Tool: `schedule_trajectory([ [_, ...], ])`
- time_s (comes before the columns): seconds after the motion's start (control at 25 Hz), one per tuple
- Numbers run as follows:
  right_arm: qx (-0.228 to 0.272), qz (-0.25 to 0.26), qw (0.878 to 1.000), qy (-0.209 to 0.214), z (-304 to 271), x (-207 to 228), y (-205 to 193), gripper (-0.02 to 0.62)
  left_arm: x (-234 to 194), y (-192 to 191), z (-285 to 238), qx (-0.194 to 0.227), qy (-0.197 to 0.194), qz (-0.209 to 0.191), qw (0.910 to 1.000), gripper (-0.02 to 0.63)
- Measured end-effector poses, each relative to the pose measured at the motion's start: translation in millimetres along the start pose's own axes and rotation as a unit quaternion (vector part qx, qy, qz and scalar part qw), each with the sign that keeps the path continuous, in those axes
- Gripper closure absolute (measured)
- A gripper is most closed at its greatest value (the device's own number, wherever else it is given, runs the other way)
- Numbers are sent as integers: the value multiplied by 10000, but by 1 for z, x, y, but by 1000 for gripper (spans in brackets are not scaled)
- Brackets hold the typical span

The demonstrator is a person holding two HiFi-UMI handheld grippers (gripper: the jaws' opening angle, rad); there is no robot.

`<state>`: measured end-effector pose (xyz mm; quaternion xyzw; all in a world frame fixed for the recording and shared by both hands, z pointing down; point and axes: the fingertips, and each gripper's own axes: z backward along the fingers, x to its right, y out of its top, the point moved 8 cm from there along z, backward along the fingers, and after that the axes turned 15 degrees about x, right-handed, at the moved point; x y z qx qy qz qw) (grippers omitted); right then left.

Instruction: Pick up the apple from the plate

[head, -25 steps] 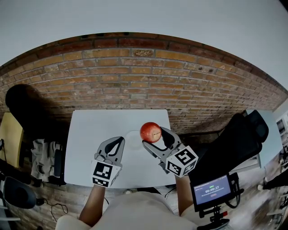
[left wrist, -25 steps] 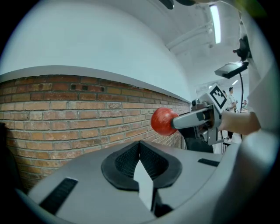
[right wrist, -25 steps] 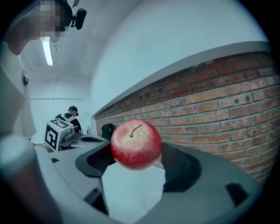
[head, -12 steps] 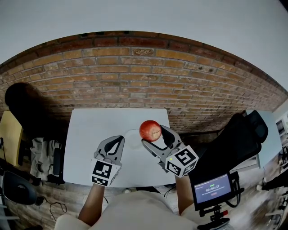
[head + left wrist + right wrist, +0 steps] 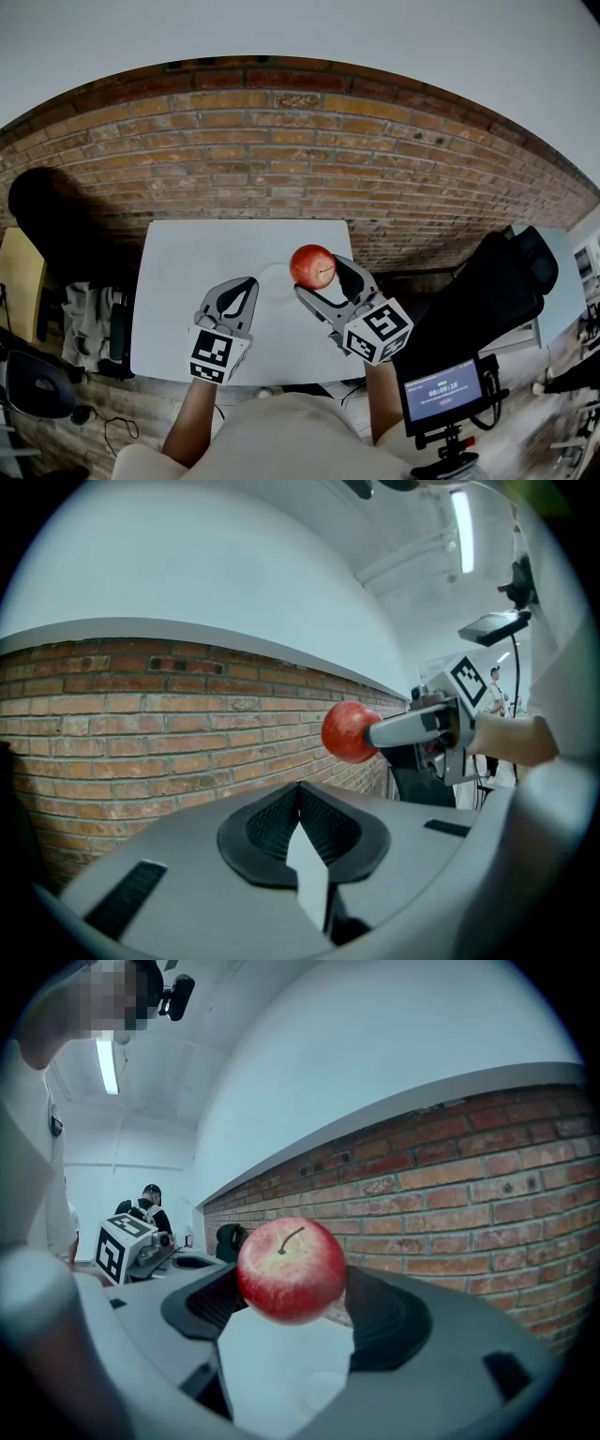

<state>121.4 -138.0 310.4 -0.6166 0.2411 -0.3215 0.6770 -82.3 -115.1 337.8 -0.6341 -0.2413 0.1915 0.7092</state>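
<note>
A long red brick wall (image 5: 281, 159) runs along the far side. In front of it stands a flat white worktop (image 5: 183, 281). Two grey tools with black pads reach over the near part of the worktop.

The right tool (image 5: 320, 279) holds a round red apple with a short brown stem (image 5: 313, 266) – one pad presses on each side of it. The left tool (image 5: 236, 298) is to the left of it, with its tips closed together and nothing between them.

A small round white plate (image 5: 272, 279) lies on the worktop between the two tools. The apple is up in the air, above the worktop and apart from the plate – stem pointing up.
</note>
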Motion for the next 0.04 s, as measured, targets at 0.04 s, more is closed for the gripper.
schedule_trajectory([
  [0.04, -1, -7, 10000, -6, 0, 0, 0, 242, 0, -1, 0, -20, -1, 5, 10000, 600],
])
